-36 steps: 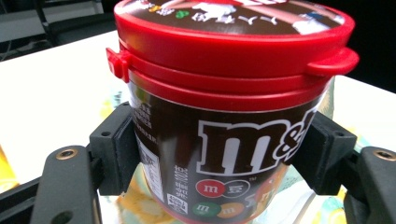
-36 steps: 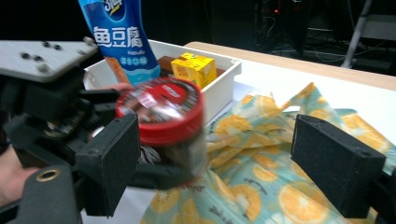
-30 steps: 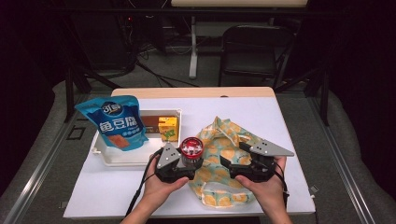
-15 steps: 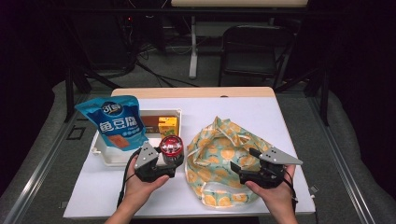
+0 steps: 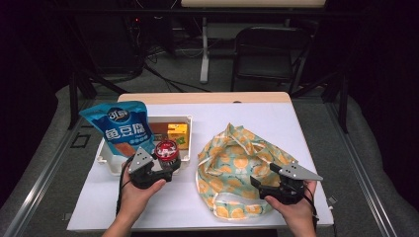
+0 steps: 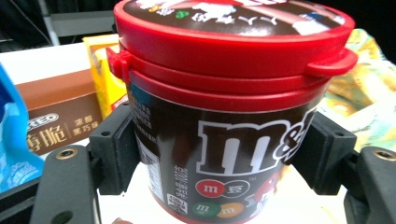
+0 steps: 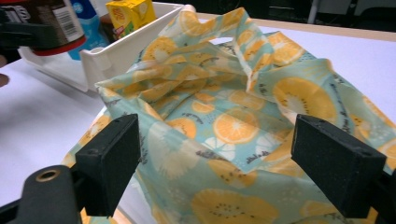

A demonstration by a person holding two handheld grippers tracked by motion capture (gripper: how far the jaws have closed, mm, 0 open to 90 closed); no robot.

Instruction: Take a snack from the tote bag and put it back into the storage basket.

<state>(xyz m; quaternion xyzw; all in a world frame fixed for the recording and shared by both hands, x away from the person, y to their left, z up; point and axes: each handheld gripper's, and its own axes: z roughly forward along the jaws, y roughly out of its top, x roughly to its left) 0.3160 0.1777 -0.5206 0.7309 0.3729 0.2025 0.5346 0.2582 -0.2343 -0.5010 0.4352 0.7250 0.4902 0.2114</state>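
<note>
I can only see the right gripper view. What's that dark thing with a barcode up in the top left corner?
Observer: It's an M&M's tub with a red lid, clamped in the left tool.
Operator: Whereabouts on the table is it being held?
Observer: In the high view it sits over the near right corner of the white tray.

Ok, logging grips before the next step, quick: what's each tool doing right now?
Left tool: closed on the M&M's tub.
Right tool: open, jaws apart over the orange-print cloth bag, holding nothing.
</note>
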